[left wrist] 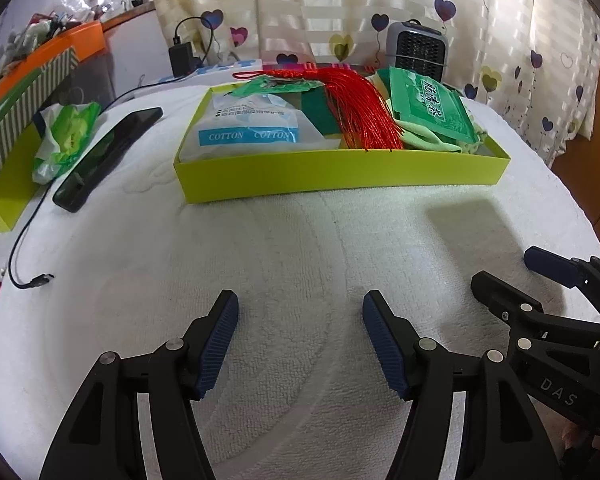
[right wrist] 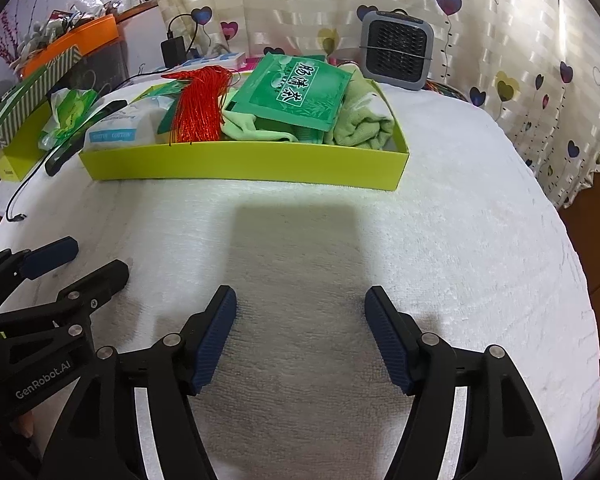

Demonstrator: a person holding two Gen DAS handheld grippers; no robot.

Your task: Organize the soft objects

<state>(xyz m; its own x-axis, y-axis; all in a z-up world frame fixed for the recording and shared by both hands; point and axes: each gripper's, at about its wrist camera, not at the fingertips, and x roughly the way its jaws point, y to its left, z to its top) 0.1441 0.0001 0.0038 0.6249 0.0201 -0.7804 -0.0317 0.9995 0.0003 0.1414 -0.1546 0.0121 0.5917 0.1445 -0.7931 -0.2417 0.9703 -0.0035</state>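
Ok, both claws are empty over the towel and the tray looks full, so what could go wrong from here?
The red tassel drapes over the yellow tray's front wall, so a claw passing low could snag its threads and drag it out. The green packet sits tilted on the green cloth and may slide if the tray is nudged. The left claw and right claw are close together, both open, and could collide.
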